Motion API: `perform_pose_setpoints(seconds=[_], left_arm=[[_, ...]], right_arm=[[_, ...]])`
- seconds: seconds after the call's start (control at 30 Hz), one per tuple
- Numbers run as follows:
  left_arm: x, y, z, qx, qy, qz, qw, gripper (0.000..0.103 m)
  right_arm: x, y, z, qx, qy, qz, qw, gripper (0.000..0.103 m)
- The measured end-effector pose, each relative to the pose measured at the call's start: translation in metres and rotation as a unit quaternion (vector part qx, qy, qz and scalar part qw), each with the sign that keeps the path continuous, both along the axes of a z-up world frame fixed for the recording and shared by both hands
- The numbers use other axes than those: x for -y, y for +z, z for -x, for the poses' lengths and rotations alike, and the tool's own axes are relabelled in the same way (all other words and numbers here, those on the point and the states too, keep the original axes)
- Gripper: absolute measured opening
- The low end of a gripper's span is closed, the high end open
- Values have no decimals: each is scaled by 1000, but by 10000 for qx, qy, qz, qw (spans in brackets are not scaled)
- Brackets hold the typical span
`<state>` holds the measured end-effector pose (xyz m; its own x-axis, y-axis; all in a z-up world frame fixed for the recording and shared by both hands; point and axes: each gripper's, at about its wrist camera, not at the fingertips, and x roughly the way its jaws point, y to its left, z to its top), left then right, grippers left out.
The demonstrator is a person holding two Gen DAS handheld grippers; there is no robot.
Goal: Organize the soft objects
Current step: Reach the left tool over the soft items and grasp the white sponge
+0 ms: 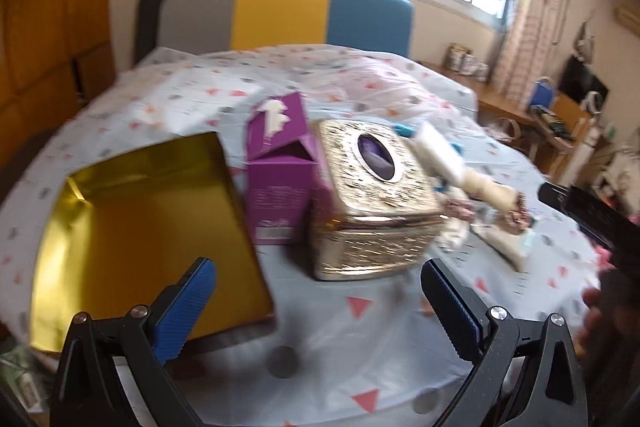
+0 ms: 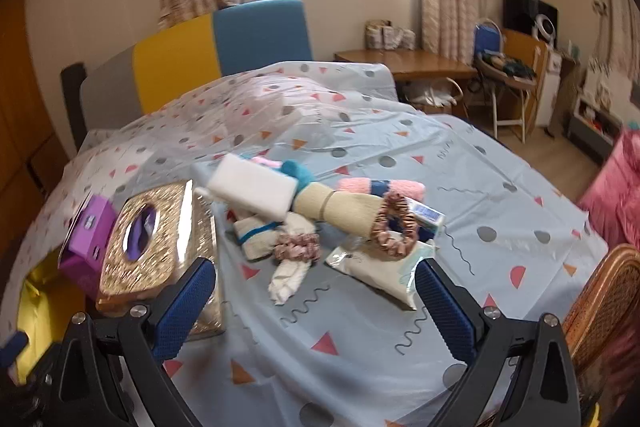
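A heap of soft things lies on the patterned bed cover (image 2: pixel 460 187): a white sponge block (image 2: pixel 252 189), a beige rolled cloth (image 2: pixel 340 209), a pink rolled towel (image 2: pixel 380 187), two scrunchies (image 2: pixel 394 227) (image 2: pixel 296 245), a white rag (image 2: pixel 290 273) and a tissue pack (image 2: pixel 380 271). Left of the heap stand a gold ornate tissue box (image 1: pixel 372 199) (image 2: pixel 160 239), a purple carton (image 1: pixel 280 167) with its flap up, and a gold open box (image 1: pixel 148 227). My left gripper (image 1: pixel 316 307) hangs open before the gold boxes. My right gripper (image 2: pixel 316 307) is open, short of the heap.
A grey, yellow and blue headboard (image 1: pixel 280 15) backs the bed. A wooden desk (image 2: pixel 404 65), a chair (image 2: pixel 508 83) and a window lie beyond. A wicker chair (image 2: pixel 604 307) and pink fabric (image 2: pixel 616 195) sit at the right. The right-hand tool (image 1: pixel 592 215) shows in the left wrist view.
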<state>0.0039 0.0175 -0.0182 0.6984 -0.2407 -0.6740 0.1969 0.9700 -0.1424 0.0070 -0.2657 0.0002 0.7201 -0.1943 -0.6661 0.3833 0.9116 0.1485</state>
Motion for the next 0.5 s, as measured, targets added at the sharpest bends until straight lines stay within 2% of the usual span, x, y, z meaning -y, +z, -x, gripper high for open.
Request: perform_pose_setpoints(seconds=[0.13,0.27,0.5], left_arm=[[15,1,-1,24,-354,-60,9994,103],[41,5,-5,-48,-932,-101,9956,103],[91,21,-29,-120,-1703,-166,9852,102]], right_arm=[[50,-7,-1,-93,-505,-538,9972,102],[93,-16,1,-19,-938,-891,9916,102],[137,-35,-4,206,-1185,-1658,9788,102]])
